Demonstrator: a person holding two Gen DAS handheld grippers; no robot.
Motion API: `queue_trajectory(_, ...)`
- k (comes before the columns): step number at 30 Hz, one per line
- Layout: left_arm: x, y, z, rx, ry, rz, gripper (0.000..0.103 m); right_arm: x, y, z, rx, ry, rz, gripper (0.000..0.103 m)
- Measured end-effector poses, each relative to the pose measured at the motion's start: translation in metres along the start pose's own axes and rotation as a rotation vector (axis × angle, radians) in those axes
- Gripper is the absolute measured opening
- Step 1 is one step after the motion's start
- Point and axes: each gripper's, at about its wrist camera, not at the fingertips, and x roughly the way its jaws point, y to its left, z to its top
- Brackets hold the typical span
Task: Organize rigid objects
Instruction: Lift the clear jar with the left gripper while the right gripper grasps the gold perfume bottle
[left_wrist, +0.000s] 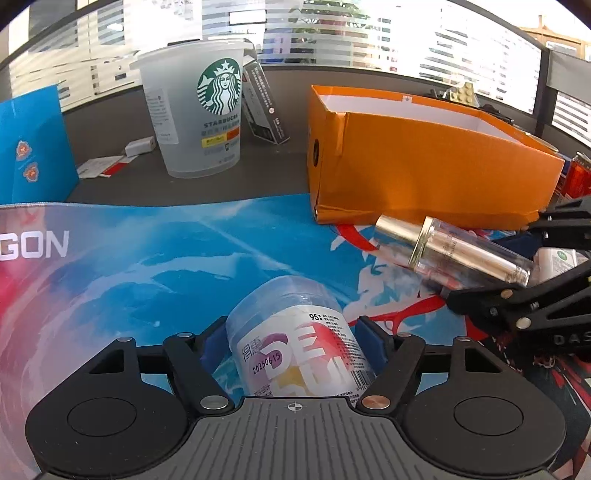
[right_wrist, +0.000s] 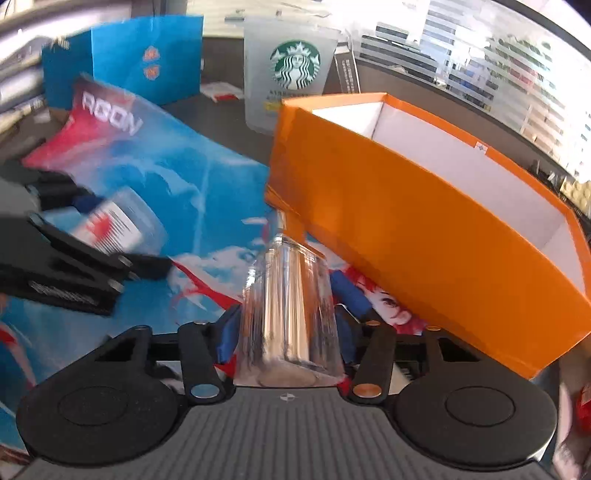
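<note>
My left gripper (left_wrist: 293, 332) is shut on a clear plastic tub with a white, pink and red label (left_wrist: 295, 343), held over the blue mouse mat (left_wrist: 147, 266). The tub and the left gripper also show in the right wrist view (right_wrist: 118, 221). My right gripper (right_wrist: 286, 325) is shut on a clear bottle with a gold cap (right_wrist: 288, 306); that bottle shows in the left wrist view (left_wrist: 458, 254) just in front of the orange box (left_wrist: 424, 162). The orange box (right_wrist: 424, 229) is open on top with a white inside that looks empty.
A frosted Starbucks cup (left_wrist: 199, 107) stands behind the mat, with a dark carton (left_wrist: 262, 103) beside it. A blue paper bag (left_wrist: 33, 144) stands at the left. A red can (left_wrist: 576, 177) sits right of the box. Small papers and a white charger (left_wrist: 140, 146) lie on the grey desk.
</note>
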Motion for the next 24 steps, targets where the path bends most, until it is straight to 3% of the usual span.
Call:
queue_trajectory(4,0.001,0.0,0.0,0.005,-0.006,-0.006,0.072,0.002,-0.001,0.002,0.025,0.001,0.018,0.048)
queue_trajectory(6,0.001,0.0,-0.001,0.011,-0.009,-0.009,0.072,0.01,-0.007,0.001,0.087,0.052,0.074,0.048)
queue_trajectory(10,0.0,0.002,-0.001,0.009,-0.009,-0.016,0.072,0.009,-0.017,-0.003,0.198,0.011,0.106,0.041)
queue_trajectory(13,0.001,0.003,0.001,0.009,0.0,-0.021,0.072,0.006,-0.034,-0.008,0.339,-0.016,0.205,0.035)
queue_trajectory(24,-0.007,0.013,0.006,-0.061,0.009,-0.095,0.07,-0.009,-0.039,-0.016,0.486,-0.084,0.225,0.035)
